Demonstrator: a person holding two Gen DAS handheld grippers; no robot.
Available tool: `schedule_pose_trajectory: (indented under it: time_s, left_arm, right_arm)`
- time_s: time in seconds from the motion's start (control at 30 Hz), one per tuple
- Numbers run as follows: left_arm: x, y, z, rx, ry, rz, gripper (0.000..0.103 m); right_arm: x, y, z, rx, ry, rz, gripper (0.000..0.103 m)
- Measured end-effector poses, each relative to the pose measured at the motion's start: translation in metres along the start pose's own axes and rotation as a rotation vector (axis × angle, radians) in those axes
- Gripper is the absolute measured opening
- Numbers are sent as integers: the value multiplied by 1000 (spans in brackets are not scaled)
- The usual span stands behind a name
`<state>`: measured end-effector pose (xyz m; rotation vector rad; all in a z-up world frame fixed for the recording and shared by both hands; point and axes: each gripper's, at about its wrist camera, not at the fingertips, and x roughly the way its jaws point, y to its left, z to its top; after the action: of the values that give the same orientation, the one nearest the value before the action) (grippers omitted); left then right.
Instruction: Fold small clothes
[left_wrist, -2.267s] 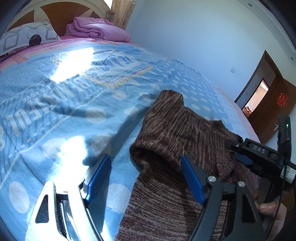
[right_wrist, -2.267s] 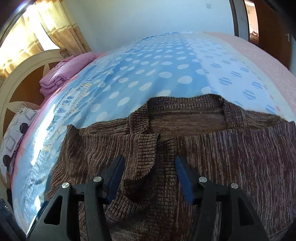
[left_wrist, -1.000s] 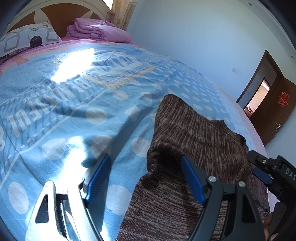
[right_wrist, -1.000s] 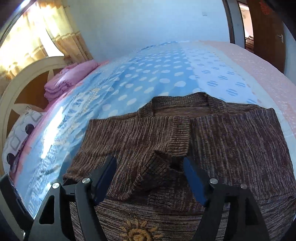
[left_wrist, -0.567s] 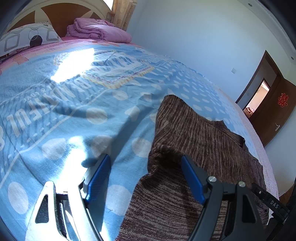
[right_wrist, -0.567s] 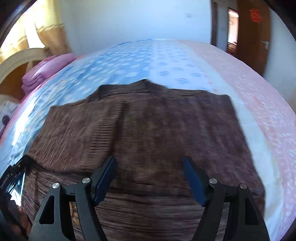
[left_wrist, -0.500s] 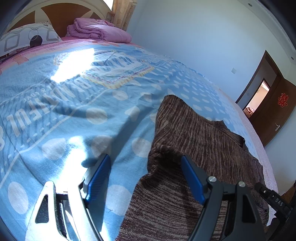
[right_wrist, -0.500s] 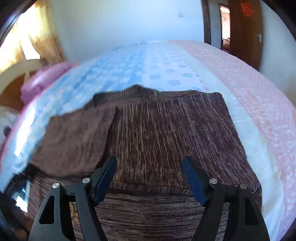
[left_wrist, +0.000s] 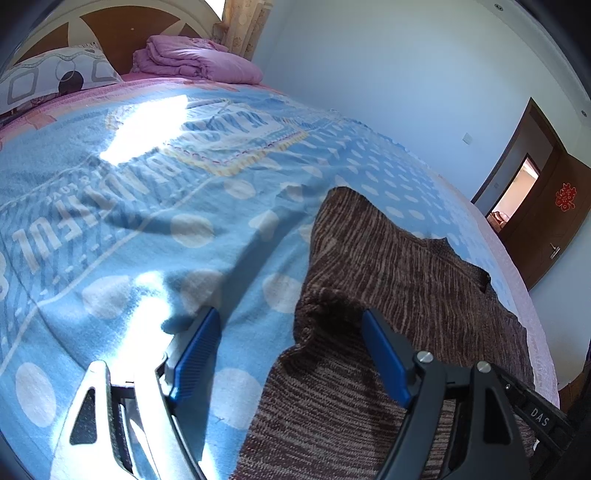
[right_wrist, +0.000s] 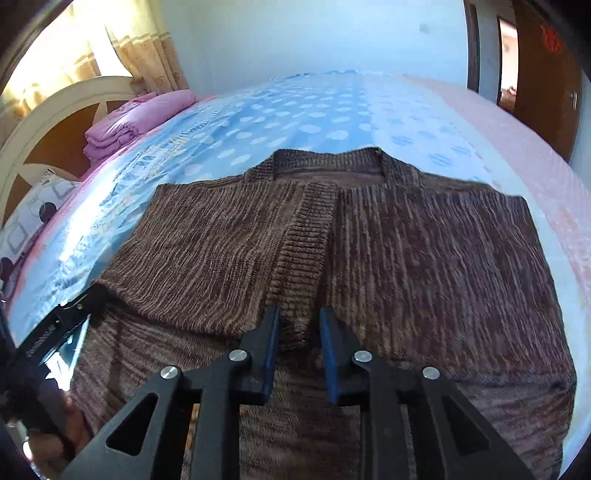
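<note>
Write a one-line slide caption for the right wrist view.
Right gripper, jaws narrowed, poised over the brown knit cardigan spread on the blue polka-dot bedspread.

Folded pink quilt (left_wrist: 192, 59) (by headboard (left_wrist: 110, 26)), pillow (left_wrist: 55, 77).

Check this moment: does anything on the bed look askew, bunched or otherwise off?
One thing: the brown sweater lies mostly flat, but its folded-in sleeve end bunches into a raised hump at the left edge, between the open left gripper fingers. Nothing spilled or damaged.

Cardigan (right_wrist: 369, 240) on bed (right_wrist: 314, 107)
</note>
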<state>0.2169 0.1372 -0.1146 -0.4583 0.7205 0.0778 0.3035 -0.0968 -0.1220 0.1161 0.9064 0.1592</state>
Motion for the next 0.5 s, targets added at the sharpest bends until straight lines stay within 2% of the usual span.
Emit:
schedule_pose_trajectory:
  time_s: [0.07,0.13,0.23,0.3,0.37,0.43,0.5]
  left_arm:
    - [0,2,1,-2,5,-27,87]
    - [-1,5,2,-4,13,-60,88]
    - [-7,8,4,18,68,-110,88]
    - [-22,9,2,57,125,-163,88]
    - [-48,16,-3,102,150,-227,88]
    - [-82,27,-10,162,139,-264,89]
    - [-114,39,-16,230,132,-263,89]
  right_arm:
    - [-21,-11,-5,67,13,9,26]
    - [-52,-21,-20,119,-21,29,26]
    - [-107,-41,-46,128,-84,2,27]
    - [-141,-54,-62,115,-126,-14,34]
    - [-179,-69,-84,99,-179,-47,56]
    - [-212,-84,-105,95,-229,-68,59]
    - [-236,-98,-123,103,-244,-62,59]
